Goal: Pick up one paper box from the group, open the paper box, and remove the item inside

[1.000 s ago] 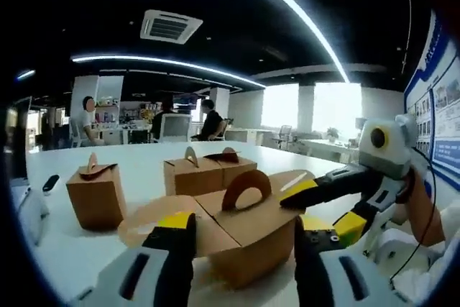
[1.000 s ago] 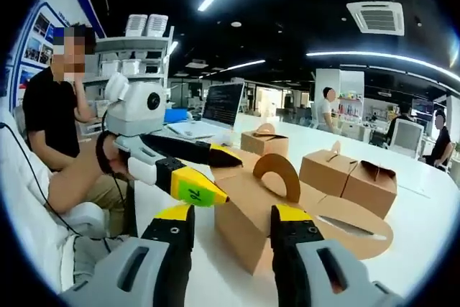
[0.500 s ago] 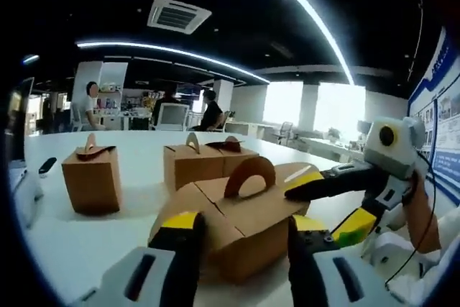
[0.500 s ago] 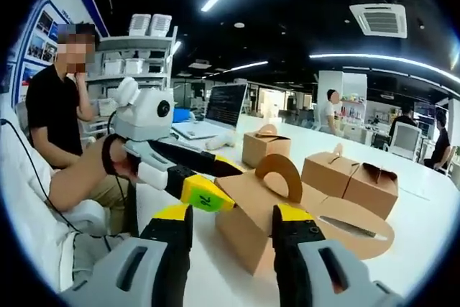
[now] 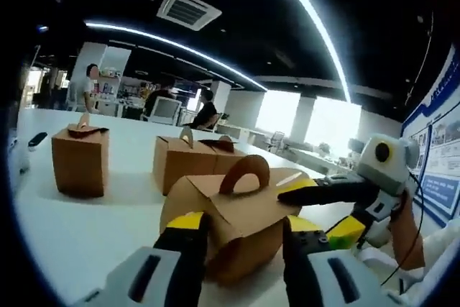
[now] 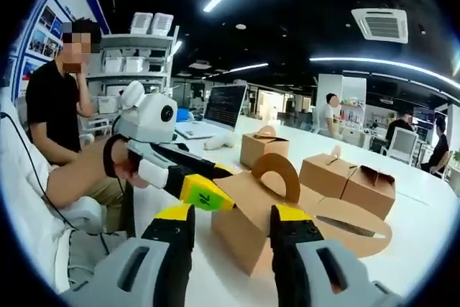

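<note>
A brown paper box (image 5: 237, 210) with an arched handle (image 5: 244, 172) lies on the white table (image 5: 79, 235), right ahead of my left gripper (image 5: 244, 222). Its jaws stand open, with their yellow tips against the box's near end. My right gripper (image 5: 315, 211) reaches in from the right, open, one jaw lying along the box's top panel and the other beside its wall. In the right gripper view the same box (image 6: 248, 210) sits ahead of my right gripper (image 6: 231, 213), a round flap (image 6: 352, 229) lies flat beside it, and my left gripper (image 6: 219, 183) straddles its left edge.
Three more closed paper boxes stand behind: a single box (image 5: 79, 163) at the left and two boxes (image 5: 194, 165) side by side. An open laptop (image 6: 223, 106) sits at the table's far end. A person (image 6: 50, 120) sits close by on the left, others farther back.
In the left gripper view the box's near flap, flat on the table a second ago, now curves down over the box's side. My left jaws have narrowed a little. The right gripper holds its place.
</note>
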Action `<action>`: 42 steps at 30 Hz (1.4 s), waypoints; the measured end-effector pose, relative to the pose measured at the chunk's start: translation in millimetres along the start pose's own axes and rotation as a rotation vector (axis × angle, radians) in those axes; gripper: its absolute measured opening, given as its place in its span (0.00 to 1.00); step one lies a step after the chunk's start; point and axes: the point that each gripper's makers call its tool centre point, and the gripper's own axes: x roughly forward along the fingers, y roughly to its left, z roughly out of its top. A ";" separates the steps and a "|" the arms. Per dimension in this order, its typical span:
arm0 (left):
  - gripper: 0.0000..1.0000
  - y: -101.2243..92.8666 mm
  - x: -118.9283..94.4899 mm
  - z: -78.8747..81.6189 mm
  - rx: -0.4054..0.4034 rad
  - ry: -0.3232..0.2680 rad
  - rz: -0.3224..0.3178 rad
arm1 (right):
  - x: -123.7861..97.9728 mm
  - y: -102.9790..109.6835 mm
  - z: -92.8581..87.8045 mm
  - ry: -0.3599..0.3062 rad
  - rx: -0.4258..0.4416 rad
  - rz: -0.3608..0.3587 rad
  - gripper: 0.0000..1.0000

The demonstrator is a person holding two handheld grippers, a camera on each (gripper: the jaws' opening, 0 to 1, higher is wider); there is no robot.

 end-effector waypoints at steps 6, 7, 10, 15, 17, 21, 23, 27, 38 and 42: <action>0.44 2.7 -4.0 2.0 0.015 0.001 0.000 | -0.4 2.6 -0.4 0.012 -0.010 0.012 0.45; 0.43 4.6 -5.9 3.6 0.017 -0.001 0.004 | -0.5 2.7 -0.4 0.013 -0.010 0.013 0.46; 0.38 10.9 -11.4 8.1 0.011 -0.015 0.017 | -2.0 2.1 -0.2 0.018 -0.002 0.011 0.45; 0.35 12.2 -15.5 10.7 0.005 -0.020 0.009 | -6.8 3.2 1.2 0.027 0.002 0.022 0.46; 0.35 10.9 -16.4 11.2 0.007 -0.023 0.005 | -8.6 2.9 2.1 0.027 0.001 0.022 0.46; 0.35 9.7 -18.6 14.3 0.012 -0.029 0.002 | -11.9 -2.3 4.6 0.022 0.004 0.005 0.46; 0.35 9.6 -20.1 16.7 0.021 -0.037 0.006 | -13.5 -4.2 6.5 0.019 0.005 -0.001 0.46; 0.35 8.2 -22.6 22.5 0.038 -0.067 0.004 | -17.3 -6.6 15.4 0.002 -0.008 -0.013 0.45; 0.35 0.9 -25.9 29.8 0.114 -0.089 -0.002 | -9.0 -23.6 34.6 -0.004 -0.073 -0.061 0.42; 0.35 -1.1 -27.6 29.8 0.143 -0.093 -0.008 | -1.4 -28.7 32.1 0.009 -0.069 -0.054 0.41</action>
